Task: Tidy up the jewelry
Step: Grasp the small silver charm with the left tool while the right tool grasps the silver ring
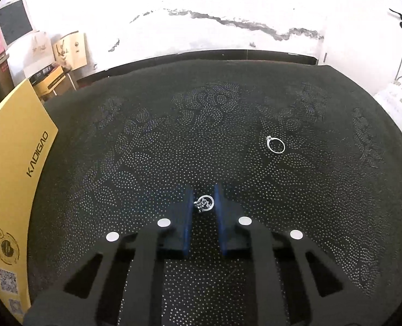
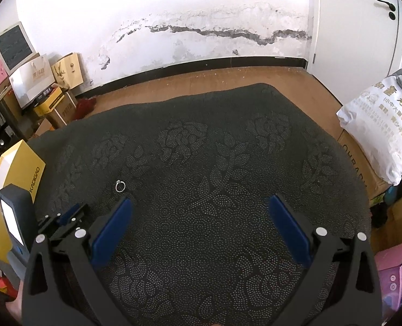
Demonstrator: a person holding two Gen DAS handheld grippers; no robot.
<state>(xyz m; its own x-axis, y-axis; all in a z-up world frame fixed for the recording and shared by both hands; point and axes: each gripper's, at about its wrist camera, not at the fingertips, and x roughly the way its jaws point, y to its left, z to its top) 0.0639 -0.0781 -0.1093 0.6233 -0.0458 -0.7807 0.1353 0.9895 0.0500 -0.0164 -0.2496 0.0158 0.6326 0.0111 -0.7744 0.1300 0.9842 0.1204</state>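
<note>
My left gripper (image 1: 204, 193) is low over the black dotted cloth (image 1: 146, 149), its blue pads closed around a small silver ring with a stone (image 1: 205, 203). A second silver ring (image 1: 276, 145) lies flat on the cloth farther ahead and to the right. In the right wrist view that loose ring (image 2: 120, 186) lies on the cloth (image 2: 201, 163) ahead of the left gripper (image 2: 68, 214), which shows at the left edge. My right gripper (image 2: 201, 203) is wide open and empty, held above the cloth.
A yellow KADIGAO box (image 1: 13, 168) stands along the cloth's left edge, also in the right wrist view (image 2: 16, 168). Cardboard boxes (image 2: 54, 103) stack by the far left wall. A white printed bag (image 2: 385, 125) sits on a box at the right.
</note>
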